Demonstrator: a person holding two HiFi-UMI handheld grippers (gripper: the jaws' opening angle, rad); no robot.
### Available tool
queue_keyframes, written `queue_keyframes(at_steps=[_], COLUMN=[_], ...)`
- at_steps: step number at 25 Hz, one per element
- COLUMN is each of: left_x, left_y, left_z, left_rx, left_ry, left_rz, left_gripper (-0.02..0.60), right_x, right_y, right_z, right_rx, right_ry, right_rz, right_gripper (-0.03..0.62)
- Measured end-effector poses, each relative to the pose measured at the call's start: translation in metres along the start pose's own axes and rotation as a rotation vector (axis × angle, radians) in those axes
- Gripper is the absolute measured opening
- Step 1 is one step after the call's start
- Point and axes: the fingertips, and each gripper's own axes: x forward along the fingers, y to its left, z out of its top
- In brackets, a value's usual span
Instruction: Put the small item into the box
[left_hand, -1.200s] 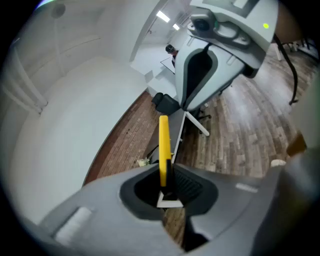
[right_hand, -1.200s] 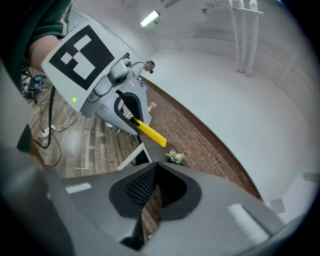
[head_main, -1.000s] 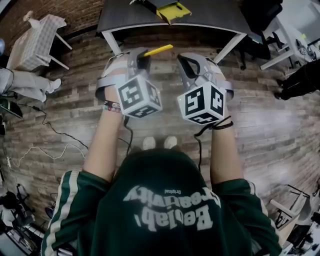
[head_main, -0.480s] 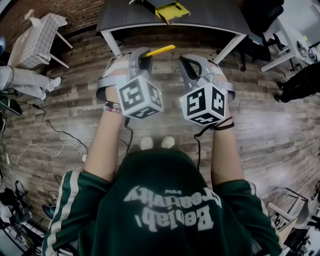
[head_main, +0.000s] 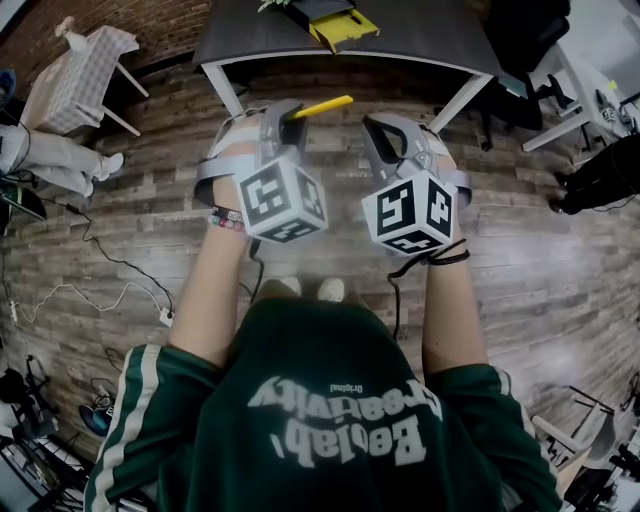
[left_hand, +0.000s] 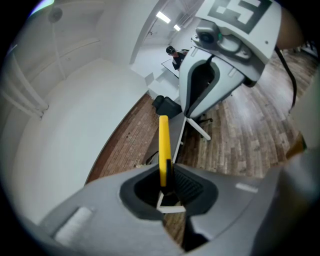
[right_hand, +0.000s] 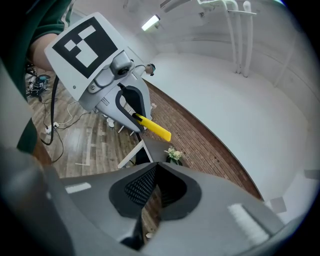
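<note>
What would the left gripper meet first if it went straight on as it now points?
Probably the near edge of the dark table, the yellow strip in the left gripper touching first; depth is unclear.

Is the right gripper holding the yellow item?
No: the left gripper clamps the yellow item; the right gripper is shut and empty.

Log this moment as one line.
left gripper: shut on yellow stick | right gripper: shut, empty | yellow box: on table, ahead of both grippers
</note>
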Motion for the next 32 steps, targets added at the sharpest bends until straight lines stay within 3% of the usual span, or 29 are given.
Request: queue_keyframes(at_steps=[17,32], left_x=[0.003,0.124], left_y=[-0.020,0.043], left_z=[0.023,0.002], left_rx=[0.019,-0.005], left_ry=[-0.020,-0.041], left_rz=[0.002,0.003], left_gripper=[0.048,0.048], right_x=[-0.010,0.103], right_y=[0.006,-0.061], right_z=[-0.021,-0.050], right_rx=[-0.016,-0.005], right_ry=[-0.016,0.014], right_rz=[-0.004,-0.026], right_gripper=[0.006,0.006])
